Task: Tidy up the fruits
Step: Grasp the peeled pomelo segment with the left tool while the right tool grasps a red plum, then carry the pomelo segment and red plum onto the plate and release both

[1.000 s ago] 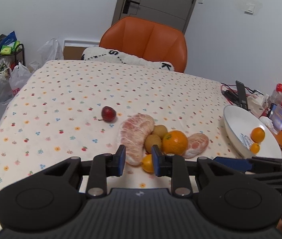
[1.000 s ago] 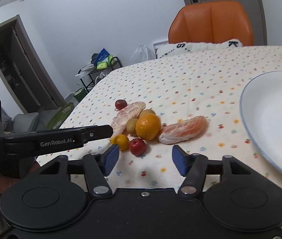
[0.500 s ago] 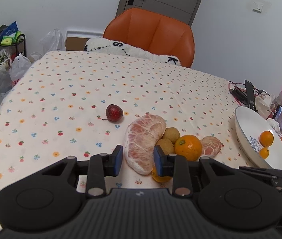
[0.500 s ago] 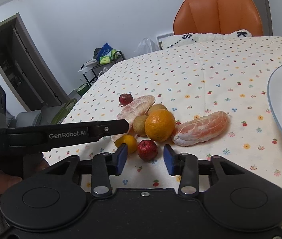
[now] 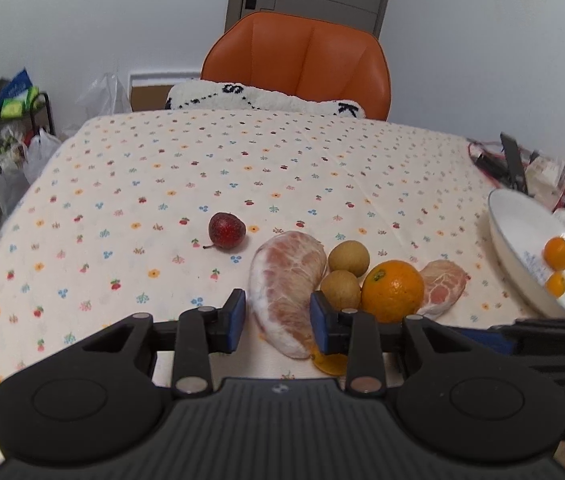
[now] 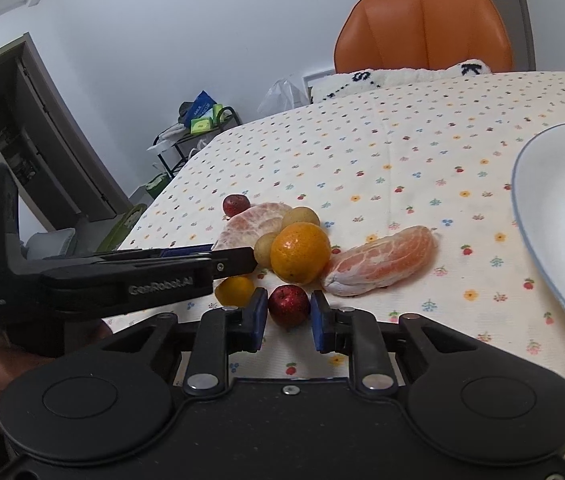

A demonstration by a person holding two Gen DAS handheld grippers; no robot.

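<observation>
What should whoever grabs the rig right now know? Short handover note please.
Right gripper: open, straddling the near small red fruit, not clamped.
Left gripper: open, around the near end of the large peeled pomelo segment.
Done: two small orange citrus lie in the white plate.
Left on the flowered tablecloth: big orange, two brown round fruits, smaller peeled segment, small yellow-orange citrus, far red fruit.

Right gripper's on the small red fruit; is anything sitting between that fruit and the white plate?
Nothing lies on the direct line. The small red fruit sits between the right gripper jaws, and bare tablecloth runs to the white plate. The peeled segment lies just behind that line.
</observation>
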